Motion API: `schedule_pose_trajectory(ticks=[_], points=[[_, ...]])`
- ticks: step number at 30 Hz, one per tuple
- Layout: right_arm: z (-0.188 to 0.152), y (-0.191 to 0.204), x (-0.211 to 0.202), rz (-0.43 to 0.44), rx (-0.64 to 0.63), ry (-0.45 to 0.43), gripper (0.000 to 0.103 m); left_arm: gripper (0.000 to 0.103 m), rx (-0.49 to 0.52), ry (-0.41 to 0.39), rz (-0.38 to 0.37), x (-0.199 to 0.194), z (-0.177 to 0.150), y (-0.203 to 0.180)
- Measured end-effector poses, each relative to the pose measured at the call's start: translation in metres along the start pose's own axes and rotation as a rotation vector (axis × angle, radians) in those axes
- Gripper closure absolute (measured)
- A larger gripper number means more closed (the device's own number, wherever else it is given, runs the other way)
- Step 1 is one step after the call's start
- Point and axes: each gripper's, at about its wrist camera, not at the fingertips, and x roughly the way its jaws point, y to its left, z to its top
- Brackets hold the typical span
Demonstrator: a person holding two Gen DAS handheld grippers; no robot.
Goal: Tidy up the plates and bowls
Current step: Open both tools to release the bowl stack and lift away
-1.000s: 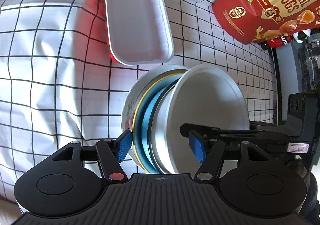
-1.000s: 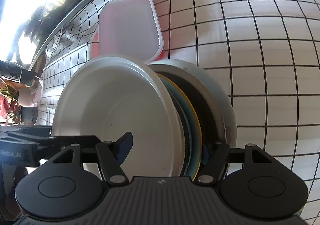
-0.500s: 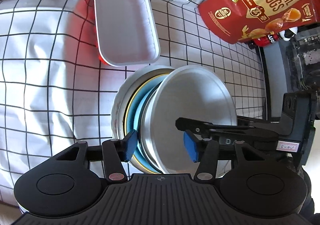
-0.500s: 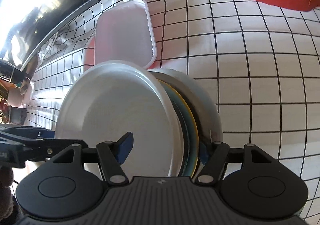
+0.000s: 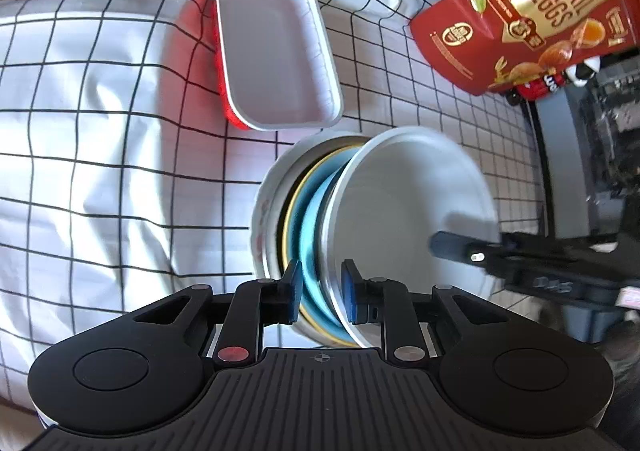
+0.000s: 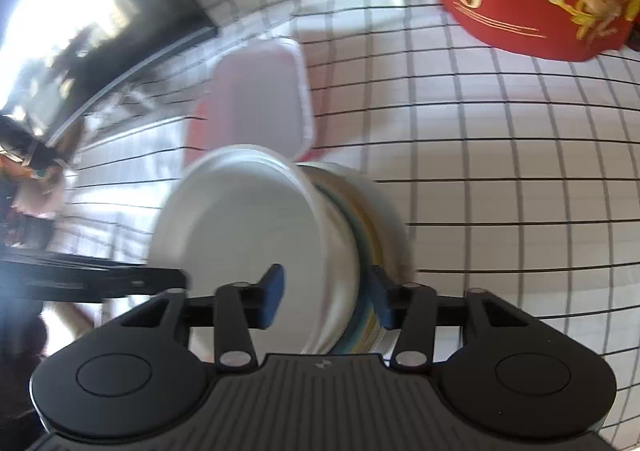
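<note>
A nested stack of dishes is held between both grippers above the checked cloth: a white bowl (image 5: 408, 207) innermost, a light blue dish (image 5: 310, 239), a yellow-rimmed one and a pale patterned outer bowl (image 5: 266, 211). My left gripper (image 5: 320, 293) is shut on the stack's near rim, its blue pads on either side of the blue dish and white bowl. My right gripper (image 6: 326, 297) is shut on the opposite rim of the same stack (image 6: 256, 251). Each gripper's finger shows in the other's view, dark and blurred.
A white rectangular tray (image 5: 276, 51) lies on a red one on the cloth just beyond the stack; it also shows in the right wrist view (image 6: 260, 95). A red quail-eggs bag (image 5: 532, 11) lies at the far right. A dark ledge borders the cloth.
Both grippers have closed tighter on the stack's rims. The stack has lifted and swung; the right wrist view is blurred from motion and the red bag has come further into it.
</note>
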Motion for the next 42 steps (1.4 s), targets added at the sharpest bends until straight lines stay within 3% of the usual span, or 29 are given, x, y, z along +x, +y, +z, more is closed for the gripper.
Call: schedule_pose_trajectory(ticks=[7, 13, 28, 42], points=[[-0.001, 0.0, 0.002, 0.0, 0.013, 0.013, 0.059, 0.078, 0.032, -0.03, 0.028, 0.004, -0.007, 0.0], [-0.008, -0.003, 0.007, -0.002, 0.023, 0.034, 0.061, 0.078, 0.125, -0.084, 0.092, 0.002, -0.018, -0.014], [-0.005, -0.014, 0.004, -0.036, 0.059, 0.005, 0.061, 0.079, 0.196, -0.157, 0.102, -0.011, -0.027, -0.022], [0.004, -0.017, 0.002, -0.081, 0.051, 0.003, 0.061, 0.078, 0.027, -0.131, 0.013, -0.019, -0.002, -0.001]])
